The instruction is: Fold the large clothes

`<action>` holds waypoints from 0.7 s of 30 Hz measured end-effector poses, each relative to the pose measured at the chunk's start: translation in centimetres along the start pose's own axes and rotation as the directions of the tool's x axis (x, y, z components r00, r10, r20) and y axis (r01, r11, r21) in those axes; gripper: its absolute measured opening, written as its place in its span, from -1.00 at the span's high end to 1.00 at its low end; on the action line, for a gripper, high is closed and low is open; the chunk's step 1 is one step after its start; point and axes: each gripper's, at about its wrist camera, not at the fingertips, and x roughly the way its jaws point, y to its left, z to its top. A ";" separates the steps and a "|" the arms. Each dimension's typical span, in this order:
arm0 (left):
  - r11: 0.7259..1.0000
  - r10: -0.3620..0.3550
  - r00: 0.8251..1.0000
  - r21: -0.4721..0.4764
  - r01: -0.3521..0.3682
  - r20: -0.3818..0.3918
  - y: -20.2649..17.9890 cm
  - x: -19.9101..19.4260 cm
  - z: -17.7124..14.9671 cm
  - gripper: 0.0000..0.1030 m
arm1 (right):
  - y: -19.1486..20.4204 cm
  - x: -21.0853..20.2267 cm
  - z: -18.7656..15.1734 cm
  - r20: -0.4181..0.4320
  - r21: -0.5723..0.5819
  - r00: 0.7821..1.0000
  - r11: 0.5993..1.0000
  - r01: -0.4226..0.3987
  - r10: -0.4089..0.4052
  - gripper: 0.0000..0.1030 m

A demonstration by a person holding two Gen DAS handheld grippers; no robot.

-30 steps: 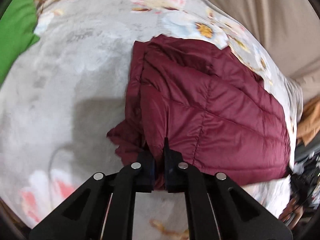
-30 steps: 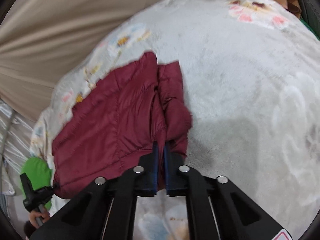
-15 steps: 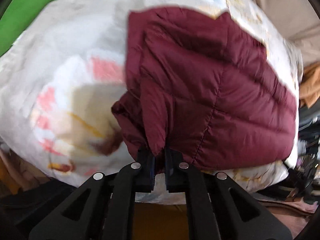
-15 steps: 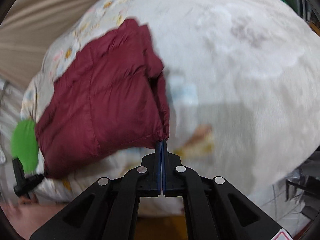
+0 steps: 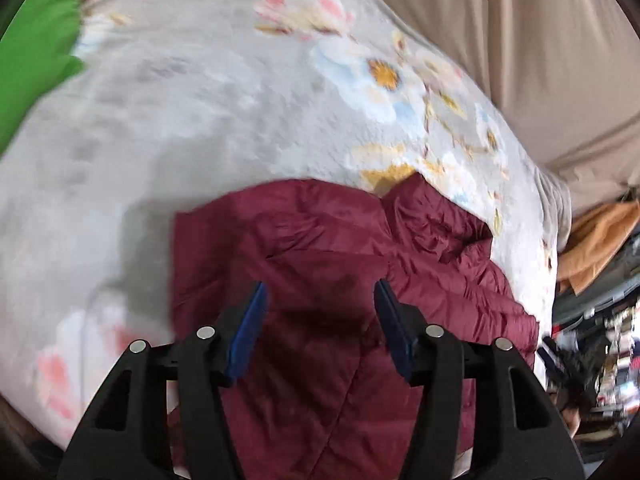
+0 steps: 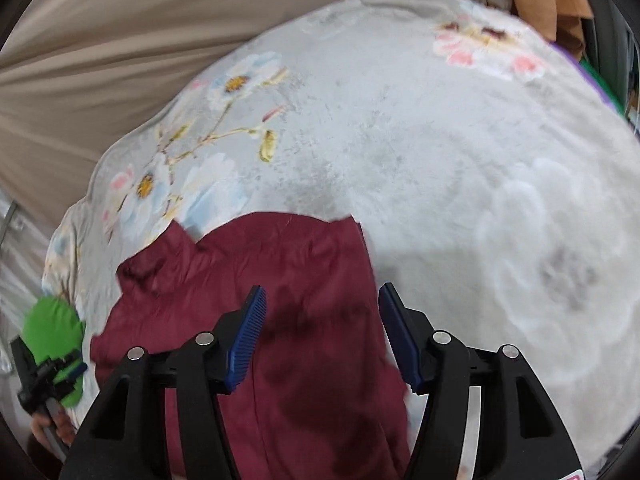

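**Both grippers let go of the jacket**

The left gripper [image 5: 320,320] and right gripper [image 6: 322,324] have just been opening; their jaws stand apart, holding nothing. The maroon quilted jacket [image 5: 320,248] lies folded beneath them at six o'clock on the floral blanket [image 5: 200,100].

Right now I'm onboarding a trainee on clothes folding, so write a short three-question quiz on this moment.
1. True or false: both tools grip the maroon puffer jacket.
2. The jacket lies on: A) a floral blanket B) a wooden floor C) a chair.
3. Fill in: at the left tool and the right tool, the jaws stand ____.

Key: 1 false, the jaws have just been opening and the jacket lies under them, not pinched. 2 A. 3 open.
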 end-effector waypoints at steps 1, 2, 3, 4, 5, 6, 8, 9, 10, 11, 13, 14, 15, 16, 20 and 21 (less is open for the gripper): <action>1.000 0.019 1.000 0.006 -0.019 -0.015 0.0 0.8 0.1 0.02 | 0.3 1.1 0.4 -0.019 0.005 1.000 1.000 0.018 -0.018 -0.15; 0.999 0.039 0.999 0.015 -0.039 -0.023 -0.2 1.7 0.3 0.18 | 0.6 2.0 0.6 -0.042 0.001 0.999 1.000 0.023 -0.023 0.00; 0.999 0.052 0.998 0.017 -0.052 -0.020 -0.1 2.0 0.4 0.64 | 0.9 2.1 0.6 -0.047 -0.020 0.999 1.000 0.019 -0.019 0.51; 0.998 0.058 0.998 0.007 -0.058 -0.005 0.0 1.9 0.7 0.93 | 2.0 1.6 0.9 -0.024 -0.059 1.000 0.998 0.003 -0.004 0.74; 0.999 0.052 0.998 -0.015 -0.052 0.025 0.2 1.3 0.9 0.94 | 3.6 0.6 1.5 0.020 -0.097 0.999 0.995 -0.032 0.034 0.81; 0.998 0.049 0.998 -0.028 -0.047 0.046 0.5 1.0 1.4 0.94 | 4.6 -0.6 1.9 0.062 -0.129 0.996 0.990 -0.063 0.071 0.83; 0.997 0.069 0.995 -0.037 -0.066 0.068 1.0 0.7 2.3 0.94 | 7.1 -2.4 2.9 0.132 -0.206 0.984 0.974 -0.093 0.122 0.84; 0.996 0.078 0.995 -0.034 -0.077 0.059 1.1 1.1 2.6 0.94 | 7.5 -2.4 3.1 0.143 -0.216 0.982 0.972 -0.091 0.124 0.84; 0.995 0.097 0.994 -0.030 -0.095 0.043 1.4 1.7 2.9 0.94 | 7.6 -1.5 3.5 0.137 -0.216 0.985 0.974 -0.070 0.101 0.84; 0.994 0.111 0.993 -0.025 -0.111 0.029 1.7 2.4 3.1 0.94 | 7.2 0.1 3.8 0.113 -0.208 0.992 0.978 -0.032 0.056 0.85; 0.990 0.139 0.990 -0.026 -0.138 0.026 2.4 3.5 3.2 0.93 | 5.3 5.6 3.9 0.003 -0.187 0.994 0.977 0.106 -0.108 0.84; 0.991 0.125 0.992 -0.044 -0.124 0.022 2.9 4.1 3.3 0.93 | 4.3 7.9 3.4 -0.064 -0.181 0.986 0.973 0.140 -0.154 0.78; 0.992 0.105 0.994 -0.070 -0.104 0.018 3.2 4.2 3.2 0.93 | 3.7 8.7 3.1 -0.078 -0.170 0.985 0.976 0.137 -0.152 0.75; 0.991 0.081 0.997 -0.109 -0.079 0.014 3.7 3.8 3.1 0.93 | 3.7 8.3 3.0 -0.062 -0.158 0.986 0.977 0.145 -0.156 0.75; 0.993 0.022 0.997 -0.120 -0.013 0.075 4.0 -1.0 1.6 0.82 | 4.6 3.2 3.5 0.071 -0.081 0.986 0.984 0.157 -0.152 0.64; 0.994 0.016 0.996 -0.110 -0.006 0.083 4.0 -2.3 0.8 0.70 | 5.0 1.9 3.5 0.110 -0.070 0.984 0.987 0.147 -0.139 0.53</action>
